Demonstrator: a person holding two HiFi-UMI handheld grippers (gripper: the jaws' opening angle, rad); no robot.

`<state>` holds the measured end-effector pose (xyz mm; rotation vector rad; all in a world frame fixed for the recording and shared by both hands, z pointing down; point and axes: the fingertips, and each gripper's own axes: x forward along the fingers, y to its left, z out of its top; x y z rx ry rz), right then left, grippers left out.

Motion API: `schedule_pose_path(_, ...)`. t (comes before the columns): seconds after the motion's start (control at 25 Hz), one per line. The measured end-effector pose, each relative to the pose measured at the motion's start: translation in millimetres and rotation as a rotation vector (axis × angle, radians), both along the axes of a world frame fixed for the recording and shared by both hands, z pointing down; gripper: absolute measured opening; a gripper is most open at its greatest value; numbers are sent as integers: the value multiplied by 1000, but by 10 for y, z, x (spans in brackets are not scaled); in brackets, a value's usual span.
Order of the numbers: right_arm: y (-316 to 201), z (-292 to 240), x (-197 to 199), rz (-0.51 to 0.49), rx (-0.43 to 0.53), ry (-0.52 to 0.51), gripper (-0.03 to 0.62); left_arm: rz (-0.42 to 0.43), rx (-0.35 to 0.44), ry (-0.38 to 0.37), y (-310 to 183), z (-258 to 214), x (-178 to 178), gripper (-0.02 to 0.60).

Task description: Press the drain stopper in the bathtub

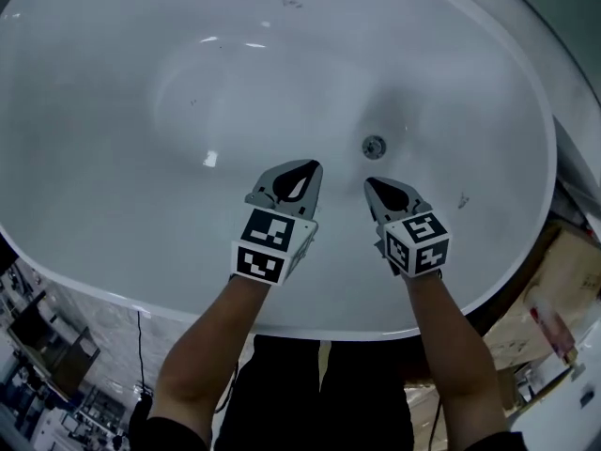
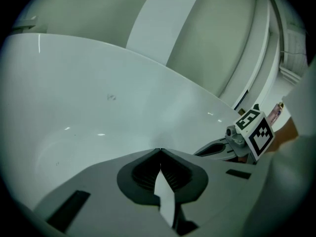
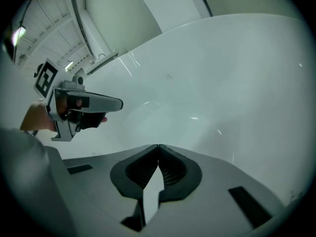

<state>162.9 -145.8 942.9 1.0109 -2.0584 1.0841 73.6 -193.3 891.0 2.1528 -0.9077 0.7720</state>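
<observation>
A small round metal drain stopper (image 1: 374, 146) sits in the floor of the white oval bathtub (image 1: 113, 54), right of centre. My right gripper (image 1: 371, 183) hangs over the tub just short of the stopper, jaws shut with tips touching and nothing held. My left gripper (image 1: 314, 165) is level with it, a little to the left, also shut and empty. In the left gripper view the shut tips (image 2: 160, 149) point at bare tub wall, with the right gripper (image 2: 217, 147) at the side. The right gripper view shows its tips (image 3: 158, 145) closed and the left gripper (image 3: 116, 102) beside it. Neither gripper view shows the stopper.
The tub's near rim (image 1: 310, 327) runs under my forearms. Cardboard boxes (image 1: 554, 289) stand on the floor at the right. Shelving and clutter (image 1: 47, 346) lie at the lower left. A white panel (image 2: 163, 19) leans behind the tub.
</observation>
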Motion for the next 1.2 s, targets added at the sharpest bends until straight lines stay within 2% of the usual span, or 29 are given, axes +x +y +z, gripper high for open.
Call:
schedule_pose_path(0.32, -42, 709, 115, -67, -26, 87, 15, 1, -25, 6, -148, 534, 160, 14)
schedule_pose_path(0.6, -176, 1225, 378, -90, -28, 178, 15, 85, -5, -43, -259, 890, 320, 14)
schedule_pose_path(0.76, -154, 1581, 541, -137, -52, 238, 15, 112, -15, -43, -204, 1143, 397, 14)
schedule_pose_path(0.92, -130, 1893, 679, -176, -79, 294, 15, 96, -48, -40, -128, 1419, 404, 14)
schedule_pose_path(1.2, -137, 2226, 781, -217, -97, 344, 15, 122, -78, -106, -108, 1771, 363, 14)
